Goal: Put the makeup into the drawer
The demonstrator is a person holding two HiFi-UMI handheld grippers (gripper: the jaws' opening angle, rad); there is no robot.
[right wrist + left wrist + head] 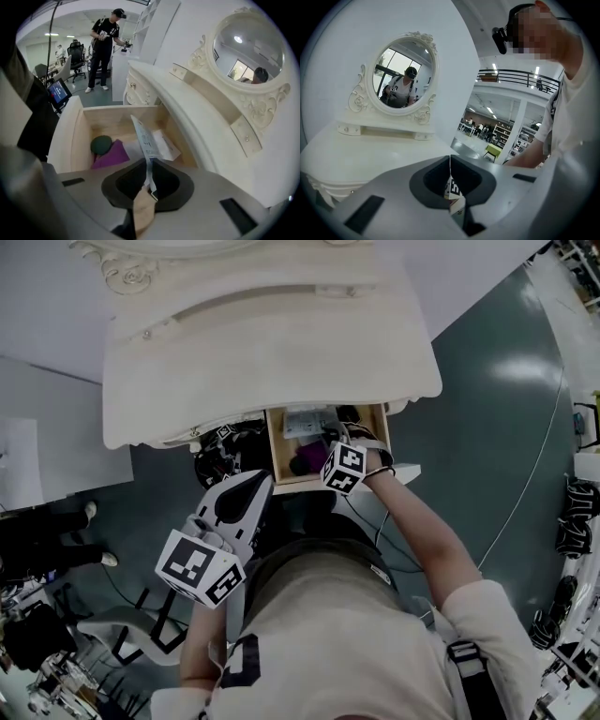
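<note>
The dressing table's wooden drawer [77, 136] stands pulled out; in the head view the drawer [277, 451] shows below the tabletop's front edge. My right gripper [149, 164] hangs over it, shut on a thin white printed sachet [142, 133] that sticks up edge-on from the jaws. Inside the drawer lie a dark green round item [101, 144], a purple item [112, 154] and white packets [164, 143]. The right gripper's marker cube [343, 468] sits over the drawer's front. My left gripper [255, 486] is left of the drawer, shut, nothing between its jaws [450, 161].
The white tabletop [262, 352] carries an oval mirror [404, 77] in an ornate frame. Dark gear [225, 454] sits under the table left of the drawer. A person [107, 42] stands farther off beside another white table. Cables cross the grey floor [497, 446].
</note>
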